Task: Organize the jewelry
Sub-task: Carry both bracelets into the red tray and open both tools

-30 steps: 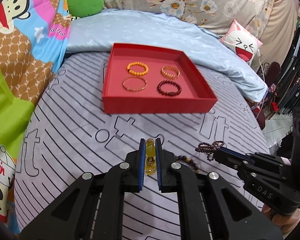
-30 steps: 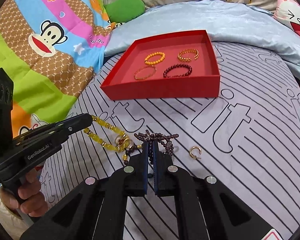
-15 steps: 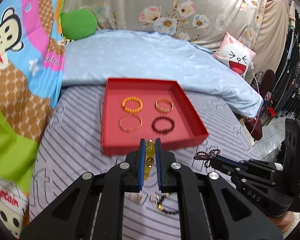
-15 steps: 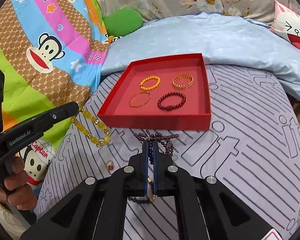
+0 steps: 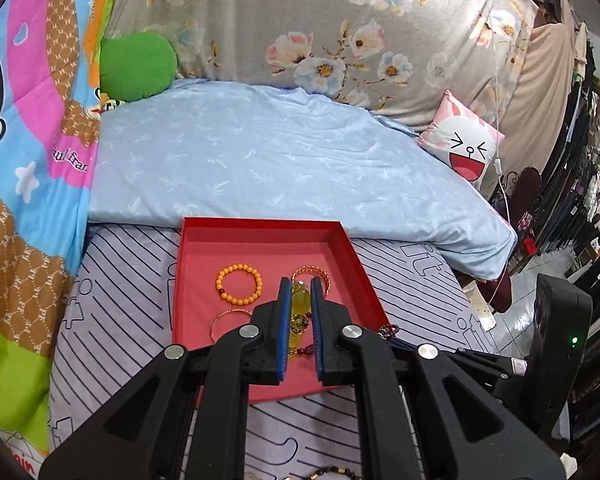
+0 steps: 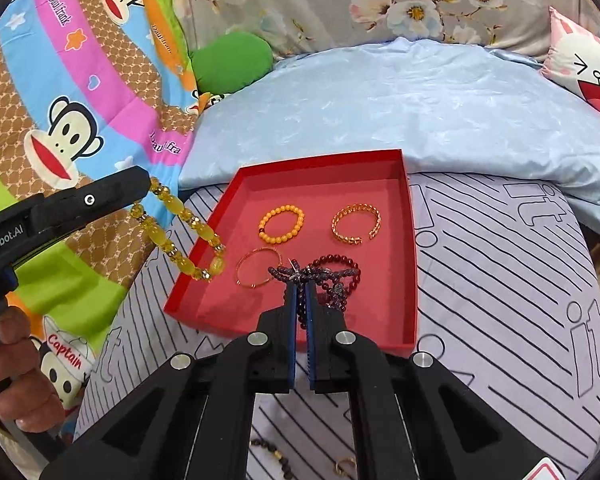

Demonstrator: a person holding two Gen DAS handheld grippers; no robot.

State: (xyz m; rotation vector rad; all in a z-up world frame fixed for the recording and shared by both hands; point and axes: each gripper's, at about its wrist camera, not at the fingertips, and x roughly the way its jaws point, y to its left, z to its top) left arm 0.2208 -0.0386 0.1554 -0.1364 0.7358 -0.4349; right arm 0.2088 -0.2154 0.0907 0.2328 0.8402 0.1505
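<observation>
A red tray lies on the striped bedsheet and holds an orange bead bracelet, a gold chain bangle, a thin gold bangle and a dark red bead bracelet. My left gripper is shut on a yellow bead necklace, which hangs over the tray's left edge in the right wrist view. My right gripper is shut on a dark purple bead necklace and holds it over the tray's near half.
A light blue quilt lies just behind the tray. A pink cartoon pillow sits at the back right and a green cushion at the back left. Loose jewelry pieces lie on the sheet near me.
Both grippers have lifted their necklaces off the sheet and moved forward to the tray. The tray now sits close under both grippers.
</observation>
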